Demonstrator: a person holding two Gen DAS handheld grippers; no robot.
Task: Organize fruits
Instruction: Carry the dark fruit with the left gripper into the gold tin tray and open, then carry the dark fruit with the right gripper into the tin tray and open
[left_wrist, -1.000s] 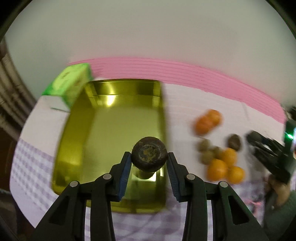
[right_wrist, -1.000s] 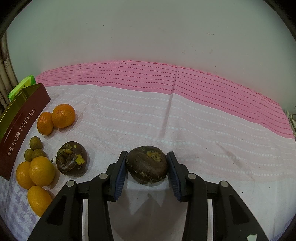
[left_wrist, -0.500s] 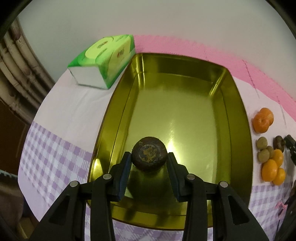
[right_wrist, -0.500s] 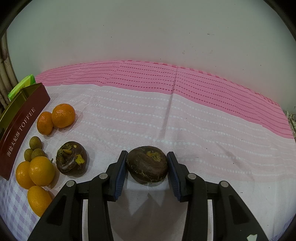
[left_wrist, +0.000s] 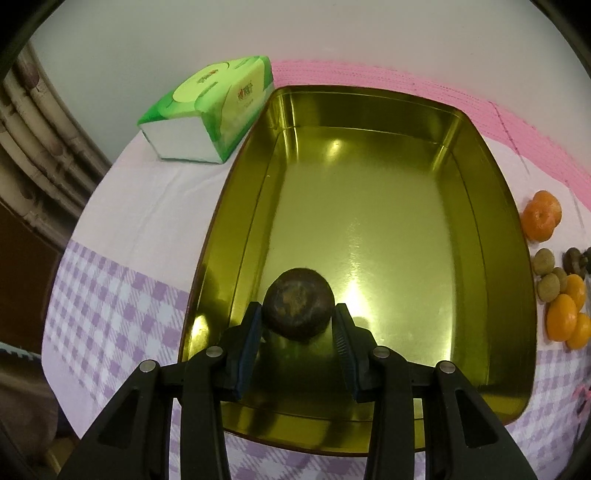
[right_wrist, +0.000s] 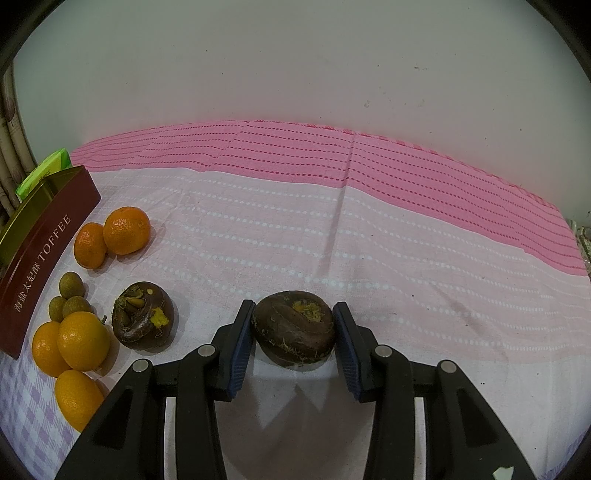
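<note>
Left wrist view: the left gripper (left_wrist: 298, 319) clamps a dark brown round fruit (left_wrist: 297, 308) low over the near end of the gold toffee tin (left_wrist: 236, 206), whose shiny floor holds nothing else. A green tissue pack (left_wrist: 212, 110) lies beside the tin's far left corner. On the tablecloth (right_wrist: 369, 240), the right gripper (right_wrist: 293, 330) grips a second brown fruit (right_wrist: 293, 328); tangerines (right_wrist: 126, 230), small longans (right_wrist: 70, 285) and a split mangosteen (right_wrist: 142, 320) lie outside the tin.
</note>
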